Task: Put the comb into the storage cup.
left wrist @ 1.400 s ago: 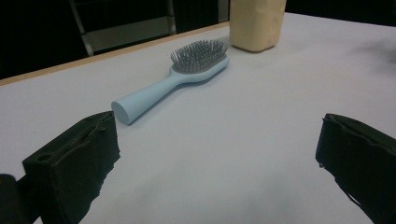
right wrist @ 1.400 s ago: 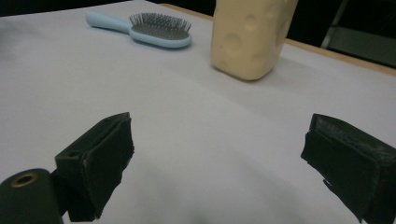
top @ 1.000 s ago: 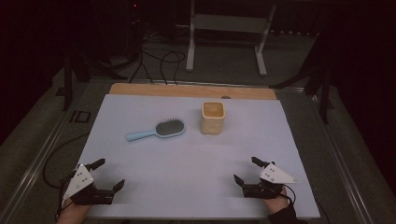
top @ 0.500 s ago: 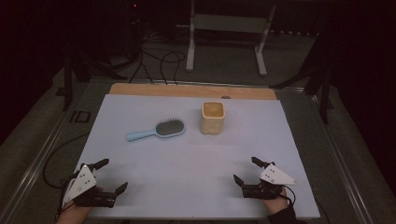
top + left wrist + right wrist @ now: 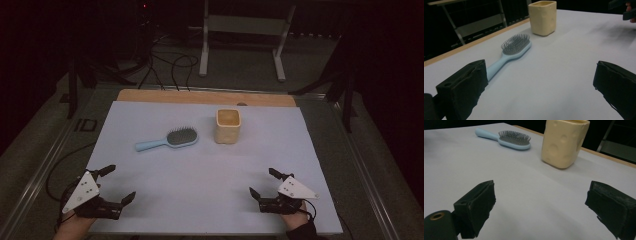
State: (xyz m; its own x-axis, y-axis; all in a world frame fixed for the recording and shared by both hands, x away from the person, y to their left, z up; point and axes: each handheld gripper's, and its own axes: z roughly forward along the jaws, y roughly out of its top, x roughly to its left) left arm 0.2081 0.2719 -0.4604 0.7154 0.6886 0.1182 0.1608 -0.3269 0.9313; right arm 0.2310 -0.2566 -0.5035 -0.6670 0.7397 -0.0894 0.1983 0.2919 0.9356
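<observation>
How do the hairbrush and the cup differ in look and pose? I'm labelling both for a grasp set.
The hairbrush is light blue; the cup is pale yellow. The hairbrush lies flat, bristles up, handle toward the left gripper's side; the cup stands upright, mouth open. The hairbrush is long and slim; the cup is blocky with dimpled walls. Both rest untouched on the white table sheet.

Your open ground: bare sheet (image 5: 200, 190) from both grippers forward to mid-table. Obstacles: hairbrush (image 5: 170, 139), lying flat, and cup (image 5: 228, 126), upright just beside it. A narrow lane runs between them.
</observation>
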